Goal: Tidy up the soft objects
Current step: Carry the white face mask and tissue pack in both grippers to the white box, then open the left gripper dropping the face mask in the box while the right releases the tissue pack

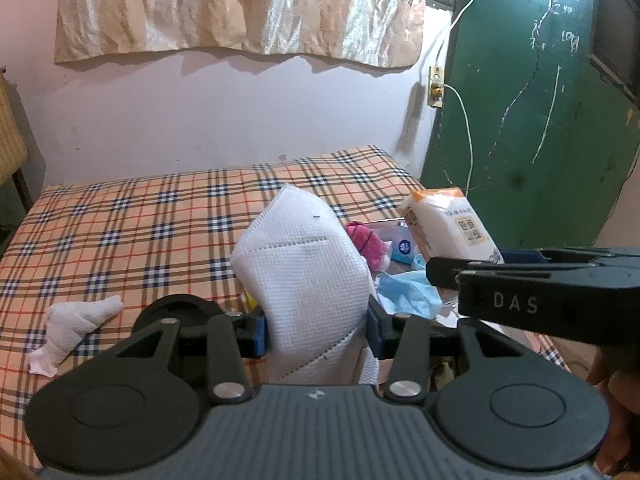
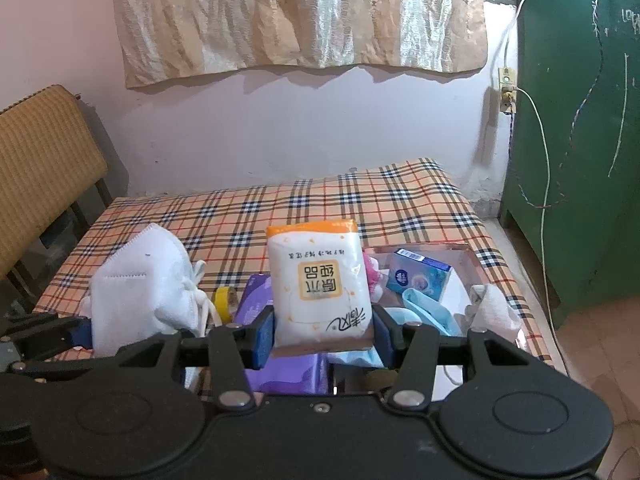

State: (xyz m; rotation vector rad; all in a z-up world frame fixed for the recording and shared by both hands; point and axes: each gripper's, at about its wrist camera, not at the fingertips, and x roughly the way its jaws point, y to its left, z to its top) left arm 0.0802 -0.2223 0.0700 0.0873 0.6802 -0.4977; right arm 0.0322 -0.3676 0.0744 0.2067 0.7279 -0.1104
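Note:
My left gripper (image 1: 316, 332) is shut on a white folded face mask (image 1: 304, 272), which stands upright between its blue pads above the plaid bed. The mask (image 2: 140, 296) also shows at the left of the right wrist view, its ear loops dangling. My right gripper (image 2: 323, 336) is shut on a white and orange tissue pack (image 2: 320, 284), held upright with its print upside down. From the left wrist view the same pack (image 1: 448, 224) sits to the right of the mask. Both grippers hover side by side over a pile of soft items.
A shiny copper-rimmed box (image 2: 468, 252) on the bed holds a blue tissue packet (image 2: 420, 276), a pink item (image 2: 372, 276), a blue mask (image 2: 428, 308) and a white cloth (image 2: 492, 308). A purple pack (image 2: 280, 368) lies below. Another white cloth (image 1: 76, 324) lies left.

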